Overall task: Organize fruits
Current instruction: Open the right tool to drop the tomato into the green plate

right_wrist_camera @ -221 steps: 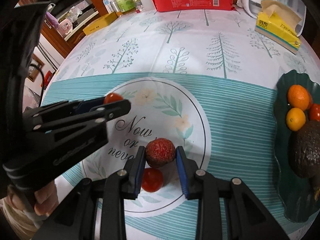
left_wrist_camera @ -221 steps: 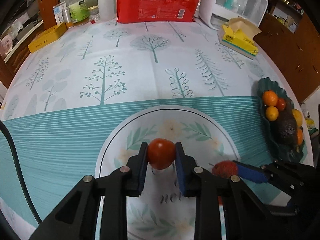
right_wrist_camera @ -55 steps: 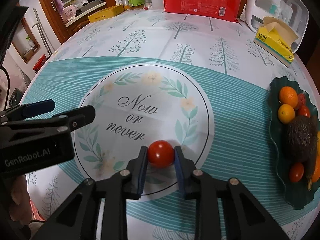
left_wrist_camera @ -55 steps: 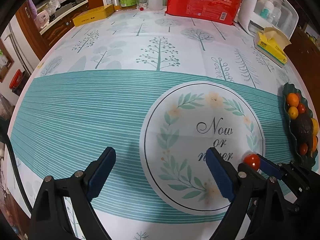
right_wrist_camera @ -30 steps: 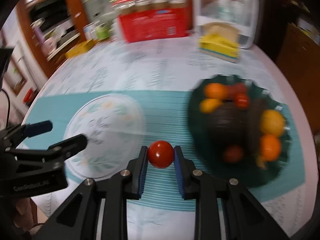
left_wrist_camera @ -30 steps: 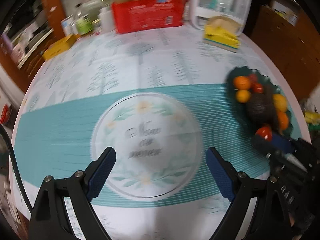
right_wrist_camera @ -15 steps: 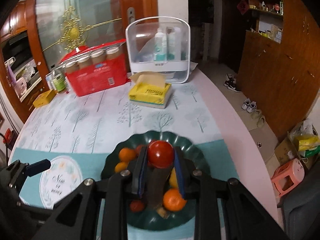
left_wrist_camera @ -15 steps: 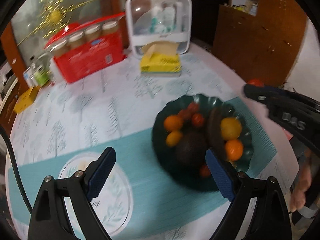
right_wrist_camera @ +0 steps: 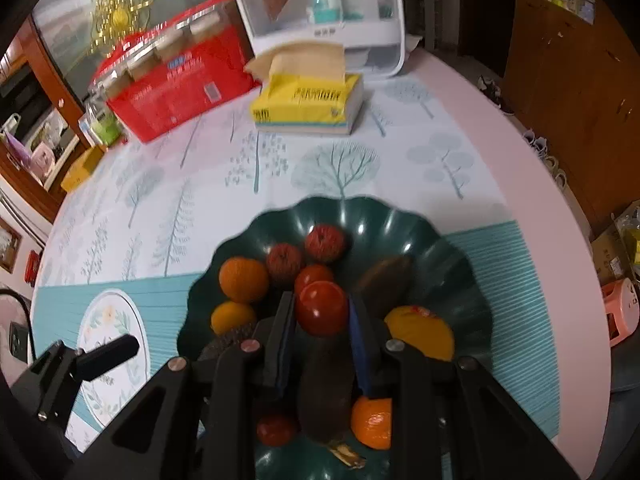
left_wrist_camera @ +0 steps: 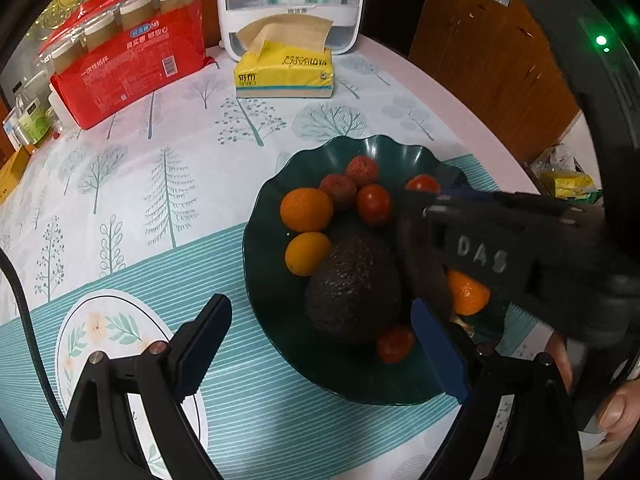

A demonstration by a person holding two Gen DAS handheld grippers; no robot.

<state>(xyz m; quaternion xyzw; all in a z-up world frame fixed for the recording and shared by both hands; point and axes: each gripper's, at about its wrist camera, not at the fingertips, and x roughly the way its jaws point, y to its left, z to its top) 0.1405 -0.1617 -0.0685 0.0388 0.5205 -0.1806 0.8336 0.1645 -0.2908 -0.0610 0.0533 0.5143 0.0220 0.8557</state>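
Note:
A dark green scalloped fruit plate (right_wrist_camera: 400, 216) (left_wrist_camera: 280, 360) holds oranges, small tomatoes, lychees, a dark avocado (left_wrist_camera: 354, 288) and a dark banana. My right gripper (right_wrist_camera: 322, 310) is shut on a red tomato (right_wrist_camera: 322, 308) and hangs over the middle of the plate. In the left wrist view that gripper (left_wrist_camera: 426, 192) reaches in from the right, the tomato (left_wrist_camera: 422, 183) showing at its tip. My left gripper (left_wrist_camera: 320, 344) stands wide open over the plate's near left part, with the avocado between its fingers but untouched.
A yellow tissue pack (right_wrist_camera: 308, 104), a red pack of paper cups (right_wrist_camera: 180, 84) and a white storage box (right_wrist_camera: 320, 12) stand at the far side. The table's right edge (right_wrist_camera: 560, 240) drops to the floor. A person's hand (left_wrist_camera: 616, 408) shows at lower right.
Both grippers have swung right from the round printed motif to above the fruit plate. The right one has come down closer over the fruits, still carrying the tomato. The left one stays wide open.

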